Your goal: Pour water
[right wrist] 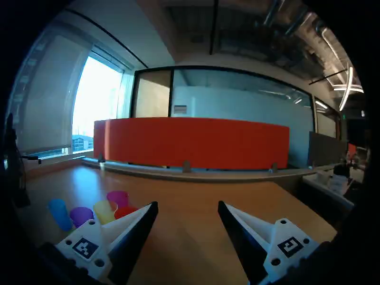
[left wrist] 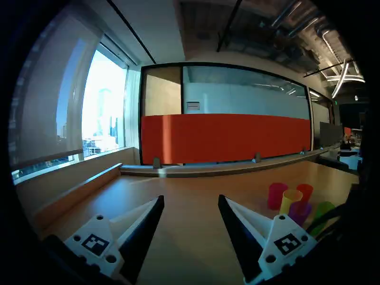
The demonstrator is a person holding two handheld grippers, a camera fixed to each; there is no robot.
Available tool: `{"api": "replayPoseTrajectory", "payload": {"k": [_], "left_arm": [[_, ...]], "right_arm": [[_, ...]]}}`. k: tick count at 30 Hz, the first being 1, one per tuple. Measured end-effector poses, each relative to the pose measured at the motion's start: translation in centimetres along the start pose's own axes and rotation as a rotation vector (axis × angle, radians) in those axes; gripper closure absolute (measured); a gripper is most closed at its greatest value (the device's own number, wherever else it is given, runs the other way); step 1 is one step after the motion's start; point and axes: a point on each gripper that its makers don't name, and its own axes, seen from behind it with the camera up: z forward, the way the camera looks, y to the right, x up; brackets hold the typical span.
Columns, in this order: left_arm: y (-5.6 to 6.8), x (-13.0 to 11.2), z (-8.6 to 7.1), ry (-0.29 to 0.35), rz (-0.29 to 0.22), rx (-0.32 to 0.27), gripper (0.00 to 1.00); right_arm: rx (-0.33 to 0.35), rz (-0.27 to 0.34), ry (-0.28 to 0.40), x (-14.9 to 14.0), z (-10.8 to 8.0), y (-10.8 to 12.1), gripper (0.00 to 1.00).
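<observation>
Several coloured plastic cups stand together on a wooden desk. In the left gripper view they sit at the right: a pink cup (left wrist: 276, 195), a yellow cup (left wrist: 290, 201), a red cup (left wrist: 304, 192), a purple cup (left wrist: 300, 212) and a green cup (left wrist: 323, 210). My left gripper (left wrist: 191, 203) is open above bare desk, left of them. In the right gripper view the group sits at the lower left: a blue cup (right wrist: 59, 213), a purple cup (right wrist: 80, 216), a yellow cup (right wrist: 104, 211), a pink cup (right wrist: 118, 198) and a red cup (right wrist: 124, 212) partly behind the left finger. My right gripper (right wrist: 188, 208) is open, holding nothing.
The wooden desk (left wrist: 199, 190) ends at an orange divider panel (left wrist: 223, 137) with a glass wall behind. A bright window (left wrist: 102, 111) and a raised ledge run along the left. Another desk with items (right wrist: 335, 180) lies at the far right. A dark stand (right wrist: 14, 161) rises at the left.
</observation>
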Motion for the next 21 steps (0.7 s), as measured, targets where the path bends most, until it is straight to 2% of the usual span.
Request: {"api": "replayPoseTrajectory", "payload": {"k": [6, 11, 14, 17, 21], "left_arm": [[-0.5, 0.1, 0.7, 0.034, -0.04, 0.023, 0.16], [-0.3, 0.1, 1.0, 0.052, -0.095, 0.017, 0.16], [0.0, -0.1, 1.2, 0.054, -0.108, 0.003, 0.16], [0.0, -0.3, 1.3, 0.051, -0.084, 0.003, 0.16], [0.1, -0.6, 1.6, 0.046, -0.02, 0.013, 0.16]], "right_arm": [[-0.034, -0.042, 0.074, 1.3, 0.0, 0.2, 0.02], [-0.065, -0.059, 0.089, 1.3, 0.4, 0.4, 0.02], [-0.078, -0.063, 0.096, 1.3, 0.5, 0.5, 0.02], [-0.087, -0.053, 0.098, 1.4, 0.6, 0.6, 0.02], [-0.094, -0.034, 0.1, 1.4, 0.8, 0.8, 0.02]]}}
